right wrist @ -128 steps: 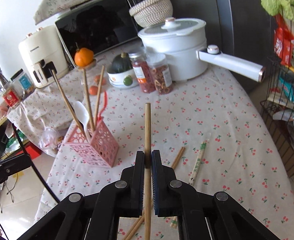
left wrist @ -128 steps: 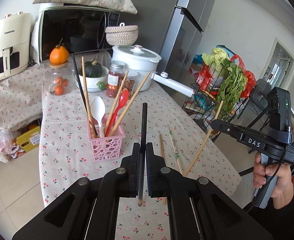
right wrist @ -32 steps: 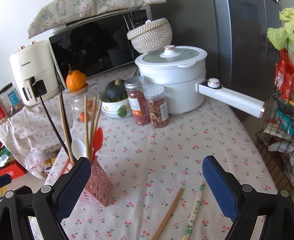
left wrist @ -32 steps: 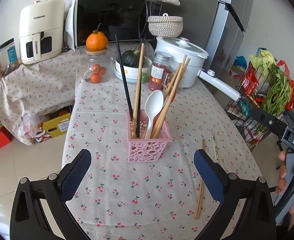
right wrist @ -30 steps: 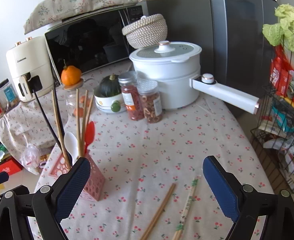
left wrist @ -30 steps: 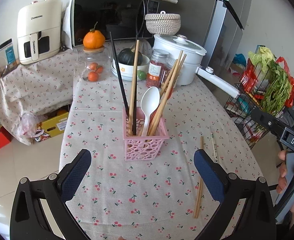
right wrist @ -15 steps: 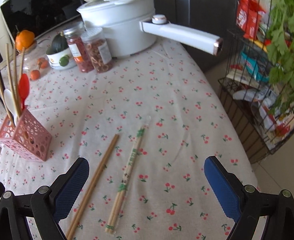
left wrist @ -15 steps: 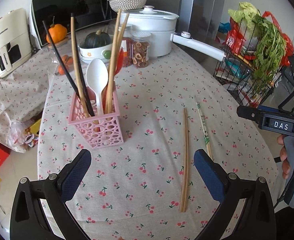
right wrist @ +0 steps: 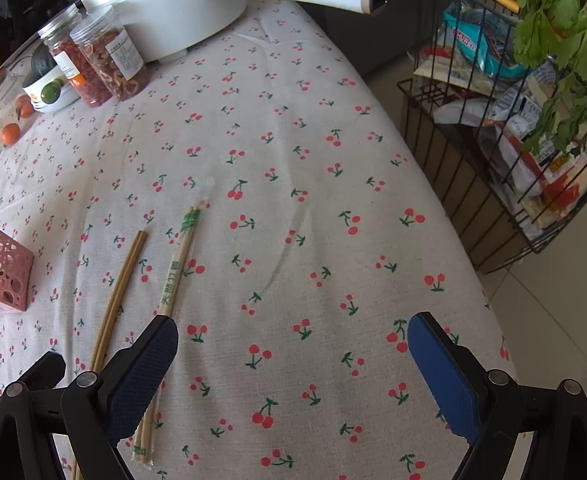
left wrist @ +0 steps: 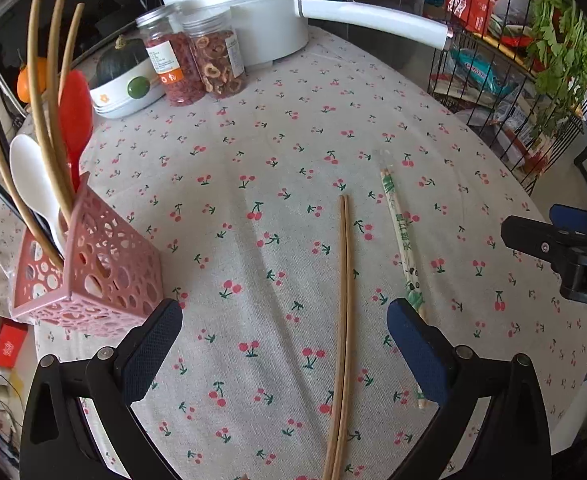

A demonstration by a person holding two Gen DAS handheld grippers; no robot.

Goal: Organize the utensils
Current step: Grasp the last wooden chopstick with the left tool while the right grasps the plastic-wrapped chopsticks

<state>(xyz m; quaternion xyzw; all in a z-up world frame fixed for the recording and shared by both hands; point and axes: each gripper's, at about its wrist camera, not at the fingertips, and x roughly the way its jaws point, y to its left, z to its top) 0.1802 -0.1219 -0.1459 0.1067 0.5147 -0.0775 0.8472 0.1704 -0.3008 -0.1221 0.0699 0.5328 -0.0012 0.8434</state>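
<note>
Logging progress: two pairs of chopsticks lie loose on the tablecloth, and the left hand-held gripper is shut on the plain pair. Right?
Not quite. The left hand-held gripper is open and holds nothing; the left wrist view shows the plain pair lying between its fingers, beside the wrapped pair.

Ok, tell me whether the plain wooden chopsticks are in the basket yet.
Out. The plain wooden chopsticks lie flat on the tablecloth, apart from the pink basket.

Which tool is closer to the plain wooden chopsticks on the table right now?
Left. The left tool is open, straddling the plain wooden chopsticks between its fingers. The right tool, also open, sits off to their right, past the wrapped chopsticks.
</note>
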